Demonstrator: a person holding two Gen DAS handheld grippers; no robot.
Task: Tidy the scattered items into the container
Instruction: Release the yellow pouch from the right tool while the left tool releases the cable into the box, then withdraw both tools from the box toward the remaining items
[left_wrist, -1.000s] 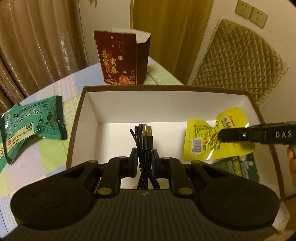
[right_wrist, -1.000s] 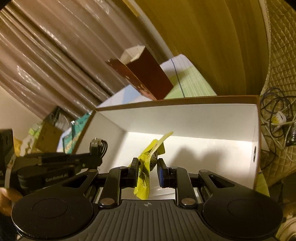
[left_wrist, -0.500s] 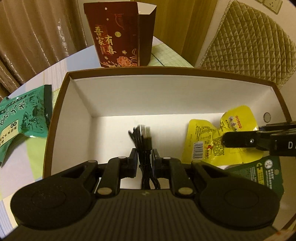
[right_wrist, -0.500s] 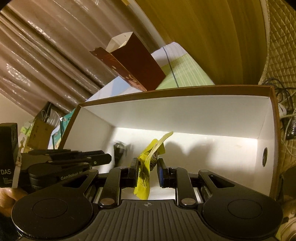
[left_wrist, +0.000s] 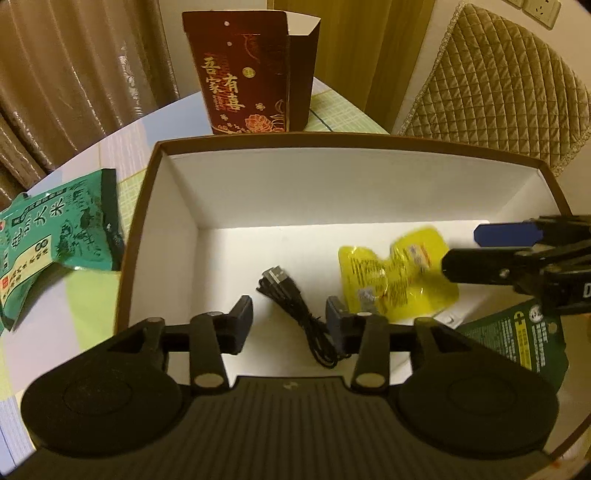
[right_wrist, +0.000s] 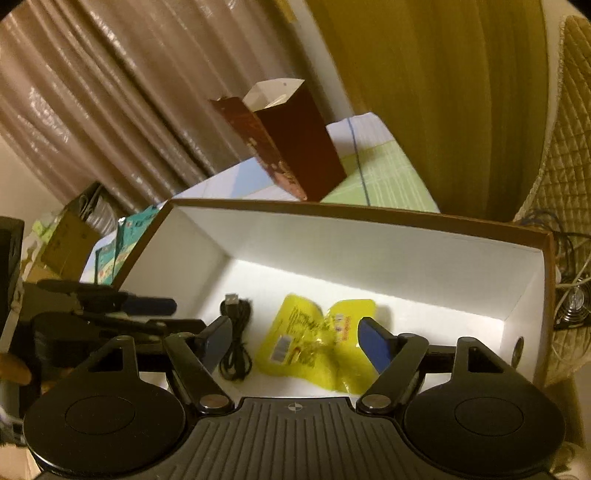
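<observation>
The brown box with white inside (left_wrist: 354, 184) (right_wrist: 369, 240) holds a coiled black USB cable (left_wrist: 295, 306) (right_wrist: 236, 332) and a yellow snack packet (left_wrist: 395, 277) (right_wrist: 314, 339) on its floor. My left gripper (left_wrist: 290, 317) is open just above the cable, empty. My right gripper (right_wrist: 295, 336) is open above the yellow packet, empty; it also shows at the right in the left wrist view (left_wrist: 480, 247). A dark green packet (left_wrist: 521, 339) lies at the box's near right corner. A green rice packet (left_wrist: 55, 236) lies on the table left of the box.
A tall dark red gift box (left_wrist: 251, 70) (right_wrist: 291, 147) stands behind the box. A quilted chair (left_wrist: 498, 85) is at the far right. Curtains hang behind the table. Cables (right_wrist: 569, 258) lie on the chair side.
Both grippers opened. The cable dropped from my left gripper onto the box floor, and the yellow packet dropped from my right gripper and lies flat.
</observation>
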